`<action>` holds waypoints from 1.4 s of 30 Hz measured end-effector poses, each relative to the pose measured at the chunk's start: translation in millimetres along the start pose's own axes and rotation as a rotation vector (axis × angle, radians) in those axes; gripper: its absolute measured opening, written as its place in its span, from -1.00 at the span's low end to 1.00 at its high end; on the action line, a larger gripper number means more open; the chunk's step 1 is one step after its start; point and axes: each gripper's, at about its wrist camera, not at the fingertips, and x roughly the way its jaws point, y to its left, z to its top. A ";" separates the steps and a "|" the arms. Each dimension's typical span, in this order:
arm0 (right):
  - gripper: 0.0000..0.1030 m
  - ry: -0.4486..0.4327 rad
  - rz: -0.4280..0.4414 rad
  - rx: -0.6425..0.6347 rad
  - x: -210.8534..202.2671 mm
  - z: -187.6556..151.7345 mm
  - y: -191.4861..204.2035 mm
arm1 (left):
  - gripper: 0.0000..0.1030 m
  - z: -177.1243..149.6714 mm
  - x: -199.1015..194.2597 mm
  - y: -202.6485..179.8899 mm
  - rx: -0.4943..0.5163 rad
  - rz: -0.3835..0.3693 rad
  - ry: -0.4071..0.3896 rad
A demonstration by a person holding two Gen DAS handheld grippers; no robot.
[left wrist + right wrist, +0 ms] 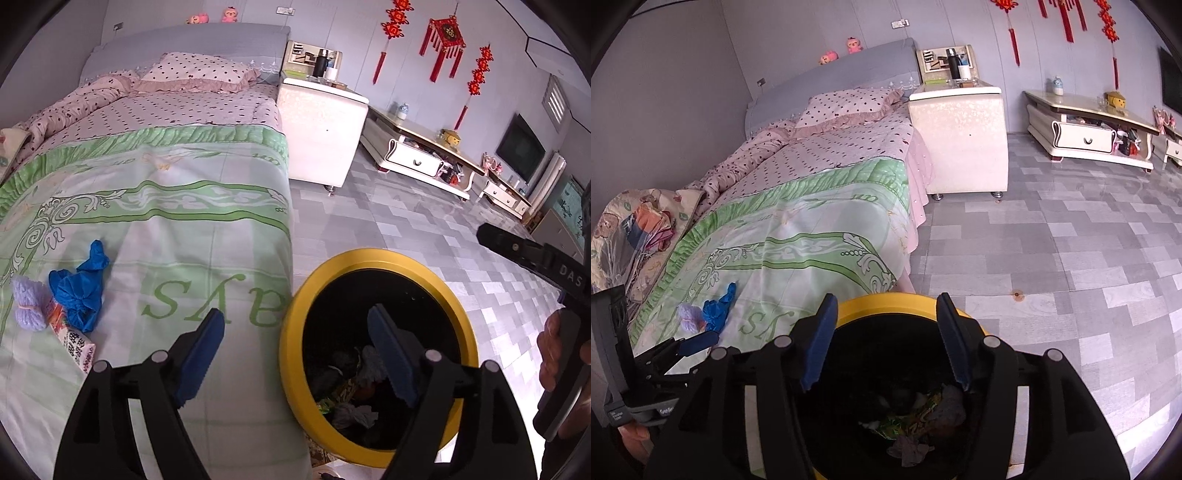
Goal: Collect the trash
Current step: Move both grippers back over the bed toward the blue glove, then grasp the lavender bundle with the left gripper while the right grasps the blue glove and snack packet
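Note:
A yellow-rimmed trash bin (pixel 295 332) with a black inside stands on the floor beside the bed; it holds crumpled wrappers and tissues (pixel 916 417). My left gripper (pixel 295 354) is open and empty, straddling the bed edge and the bin's left rim. My right gripper (pixel 886 339) is open and empty, directly above the bin (pixel 882 301). On the green bedspread (pixel 184 236) lie a crumpled blue glove (pixel 79 291), a lilac wad (pixel 29 304) and a printed snack wrapper (pixel 75 345). These also show in the right wrist view, the glove (pixel 718 306) beside the wad (pixel 689 317).
A white nightstand (pixel 317 136) stands by the bed's head. A low TV cabinet (pixel 421 155) runs along the far wall. Grey tiled floor (pixel 1052 266) lies right of the bin. Folded bedding (pixel 631 236) is piled at the bed's far side.

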 end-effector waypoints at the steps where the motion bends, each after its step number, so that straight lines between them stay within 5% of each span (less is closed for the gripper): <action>1: 0.13 -0.001 0.008 -0.017 -0.3 0.2 6.6 | 0.49 0.9 -2.4 6.5 -0.007 0.015 -0.006; 25: 0.33 0.100 0.190 -0.282 72.4 -11.2 191.0 | 0.49 -9.8 -50.3 219.3 -0.231 0.334 -0.026; 42: 0.36 0.247 0.297 -0.489 171.2 -61.1 302.4 | 0.49 -20.5 -9.8 305.5 -0.321 0.403 0.039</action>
